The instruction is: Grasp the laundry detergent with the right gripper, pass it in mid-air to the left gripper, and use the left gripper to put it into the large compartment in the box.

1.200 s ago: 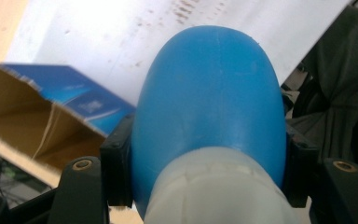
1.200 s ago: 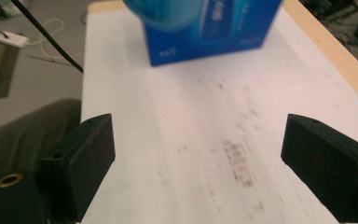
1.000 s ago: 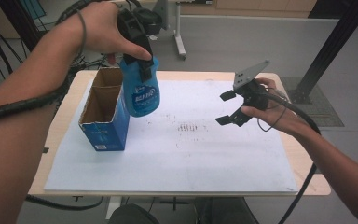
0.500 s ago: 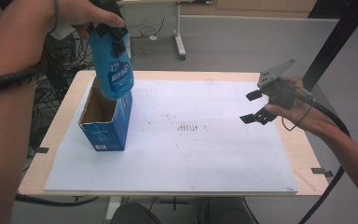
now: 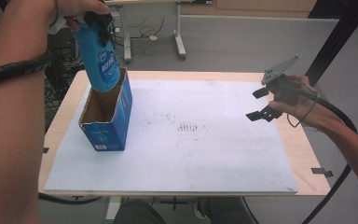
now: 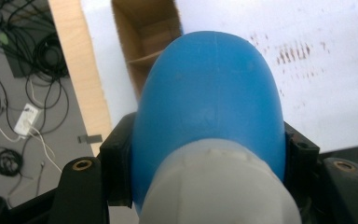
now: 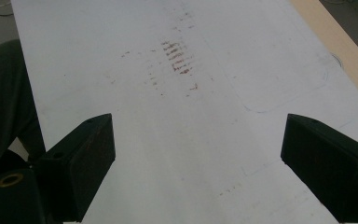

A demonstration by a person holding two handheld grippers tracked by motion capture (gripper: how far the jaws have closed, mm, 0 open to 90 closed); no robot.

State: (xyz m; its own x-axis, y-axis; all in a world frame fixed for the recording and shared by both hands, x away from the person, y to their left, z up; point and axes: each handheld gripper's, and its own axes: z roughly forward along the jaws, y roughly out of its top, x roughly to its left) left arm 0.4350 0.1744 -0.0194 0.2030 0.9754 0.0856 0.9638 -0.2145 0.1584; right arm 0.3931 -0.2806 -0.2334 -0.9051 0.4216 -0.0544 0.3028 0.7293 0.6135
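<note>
My left gripper point(image 5: 98, 21) is shut on the neck end of a blue plastic bottle point(image 5: 101, 65) with a white cap, held high at the table's far left. The bottle hangs bottom-down, its base just over the open top of a blue cardboard box point(image 5: 108, 115) standing upright on the white sheet. In the left gripper view the bottle point(image 6: 209, 98) fills the gap between the jaws, with the box's brown inside point(image 6: 147, 39) beyond it. My right gripper point(image 5: 261, 103) hovers open over the table's right side, nothing between its pads point(image 7: 86, 161).
A white sheet point(image 5: 191, 154) with faint brown smudges point(image 5: 186, 127) covers most of the wooden table point(image 5: 307, 154). Cables lie on the floor point(image 6: 14, 116) left of the table, and a desk's legs point(image 5: 179, 42) stand behind it.
My left gripper carried the bottle left and upward, from beside the box to over its open top. My right gripper drifted right and slightly back, still open.
</note>
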